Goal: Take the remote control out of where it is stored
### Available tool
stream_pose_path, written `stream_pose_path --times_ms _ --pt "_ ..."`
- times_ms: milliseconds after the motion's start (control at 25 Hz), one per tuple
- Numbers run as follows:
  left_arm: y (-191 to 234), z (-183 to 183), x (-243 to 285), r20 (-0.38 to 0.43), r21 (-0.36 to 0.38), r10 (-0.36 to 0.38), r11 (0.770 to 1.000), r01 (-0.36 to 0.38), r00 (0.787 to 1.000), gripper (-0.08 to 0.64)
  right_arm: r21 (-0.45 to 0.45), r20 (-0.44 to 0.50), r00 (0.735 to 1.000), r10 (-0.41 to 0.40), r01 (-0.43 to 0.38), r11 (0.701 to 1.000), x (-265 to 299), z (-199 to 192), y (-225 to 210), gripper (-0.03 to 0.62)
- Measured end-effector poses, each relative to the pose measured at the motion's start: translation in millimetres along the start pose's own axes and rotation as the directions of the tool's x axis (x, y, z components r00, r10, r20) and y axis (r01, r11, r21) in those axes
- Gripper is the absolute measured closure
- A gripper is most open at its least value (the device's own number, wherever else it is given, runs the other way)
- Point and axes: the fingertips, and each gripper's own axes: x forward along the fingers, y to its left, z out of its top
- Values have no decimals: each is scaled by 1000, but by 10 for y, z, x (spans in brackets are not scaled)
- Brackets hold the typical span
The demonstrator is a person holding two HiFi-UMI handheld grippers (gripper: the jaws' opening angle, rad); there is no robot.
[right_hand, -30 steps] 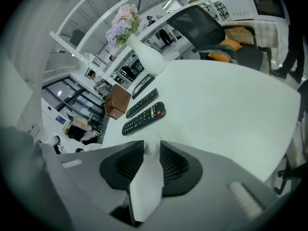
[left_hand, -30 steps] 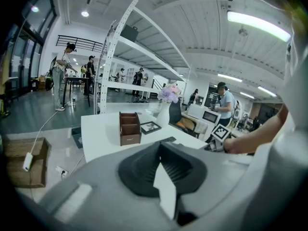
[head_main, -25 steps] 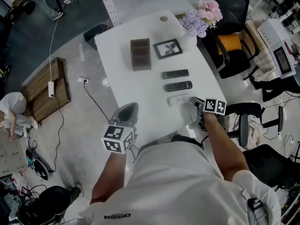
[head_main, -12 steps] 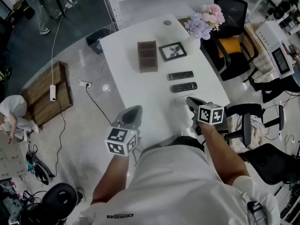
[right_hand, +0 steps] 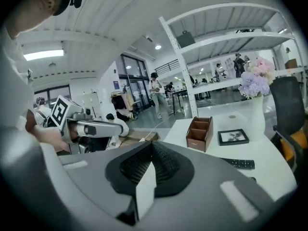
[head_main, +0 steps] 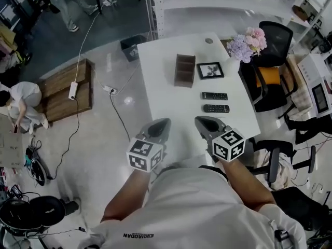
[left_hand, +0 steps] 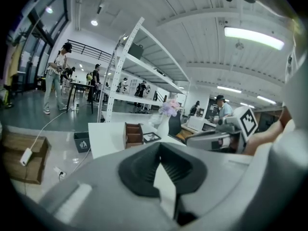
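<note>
Two black remotes lie flat on the white surface (head_main: pixel 166 95), side by side and parallel, close but apart: the far remote control (head_main: pixel 214 96) and, at its 6 o'clock, the near remote control (head_main: pixel 216 108). Both are outside the brown wooden organizer (head_main: pixel 184 70), which stands upright at their 11 o'clock. A framed picture (head_main: pixel 210 70) lies just beside the organizer at its 3 o'clock, and a vase of pink and lilac flowers (head_main: pixel 248 40) stands at the frame's 1 o'clock, by the surface's edge.

The left tongs (head_main: pixel 164 122) and the right tongs (head_main: pixel 200 120) hang over the near end of the surface, side by side and apart, both pointing toward 12 o'clock. Each pair is pressed tip to tip with nothing between. The near remote control sits at the right tongs' 1 o'clock, untouched. A black office chair (head_main: pixel 272 74) stands at the surface's 3 o'clock.
</note>
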Motion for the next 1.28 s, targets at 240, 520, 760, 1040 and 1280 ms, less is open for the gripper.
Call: stream_pose_path --times_ms 240,520,760,1040,1280 --pt "-357 -75 -132 51 -52 102 994 -99 994 557 -36 -28 995 93 -94 995 -454 -153 85 588" --pt "-1156 -329 -160 61 -76 149 987 -144 987 557 28 -55 989 139 -138 990 -1192 -557 0 588" --pt "-1501 -500 -332 57 -108 232 968 -225 971 557 33 -22 988 154 -153 988 -1603 -679 -61 588" --pt "-1786 -515 -353 46 -77 198 978 -194 979 557 -5 2 969 247 -247 969 -1796 -616 228 588" --pt "-1798 -450 -384 15 -17 122 992 -122 992 557 -24 4 985 173 -173 985 -1675 -571 404 588"
